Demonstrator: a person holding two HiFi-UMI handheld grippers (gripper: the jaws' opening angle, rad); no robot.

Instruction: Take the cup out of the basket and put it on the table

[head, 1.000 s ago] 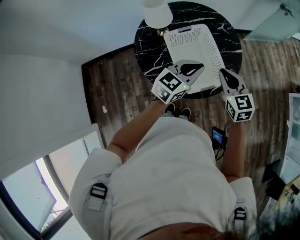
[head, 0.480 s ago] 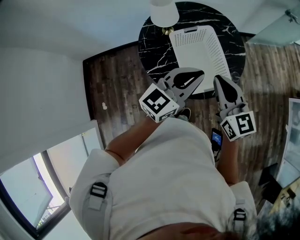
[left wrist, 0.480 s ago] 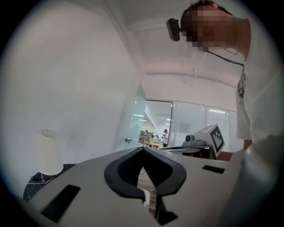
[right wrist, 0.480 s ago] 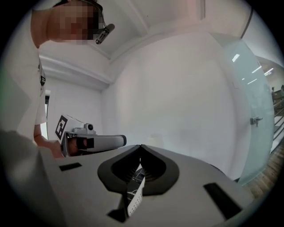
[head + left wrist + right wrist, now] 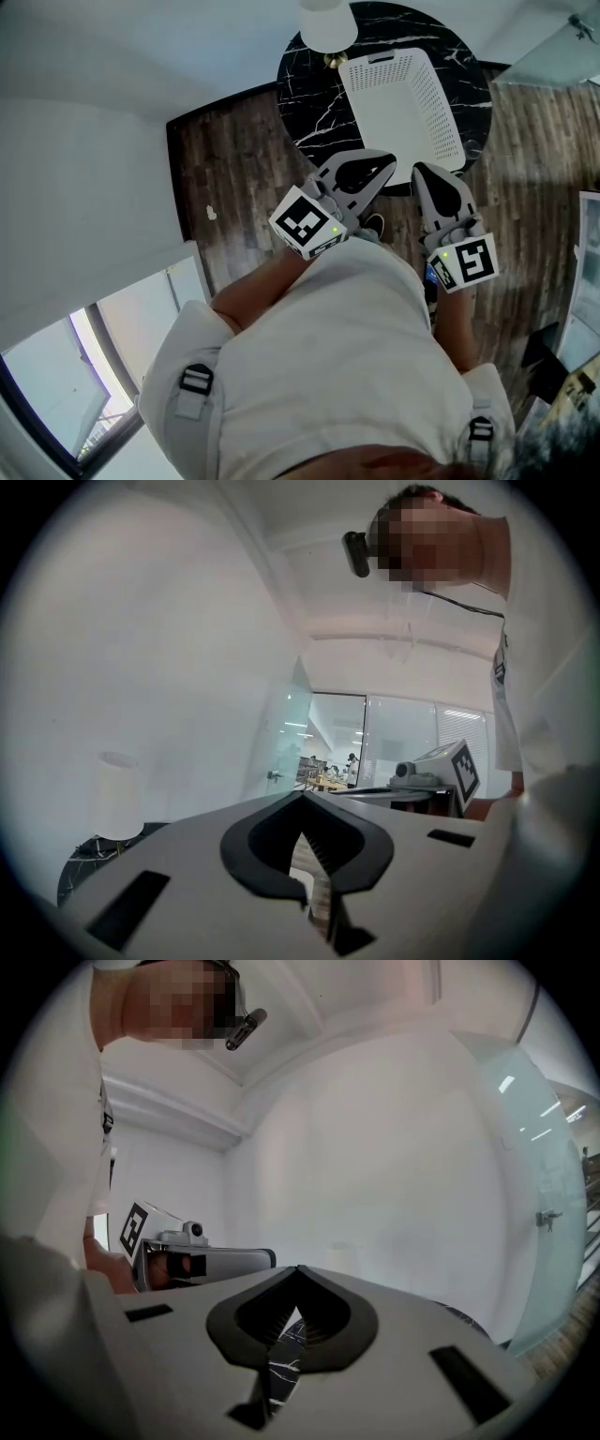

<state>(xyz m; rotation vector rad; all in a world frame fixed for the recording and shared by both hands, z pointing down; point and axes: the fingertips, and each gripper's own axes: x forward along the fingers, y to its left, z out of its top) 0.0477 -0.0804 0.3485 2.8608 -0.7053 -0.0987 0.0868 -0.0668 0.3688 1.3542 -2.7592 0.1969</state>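
Observation:
In the head view a white perforated basket (image 5: 403, 98) sits on a round black marble table (image 5: 305, 94). I see no cup in or around it; its inside looks plain white. My left gripper (image 5: 382, 165) hangs just short of the table's near edge, shut with nothing in it. My right gripper (image 5: 427, 172) is beside it, also shut and empty. In the left gripper view the left gripper (image 5: 302, 799) has its jaws meeting at the tip. The right gripper (image 5: 298, 1273) shows the same in the right gripper view, with marble seen through the gap.
A white lamp shade (image 5: 328, 23) on a brass foot stands at the table's far side, left of the basket, and shows as a lamp (image 5: 117, 794) in the left gripper view. Dark wood floor (image 5: 234, 159) surrounds the table. White walls lie left; glass partitions right.
Both grippers have drawn back from over the basket's near end toward my body and now sit off the table's near edge. Both stayed shut.

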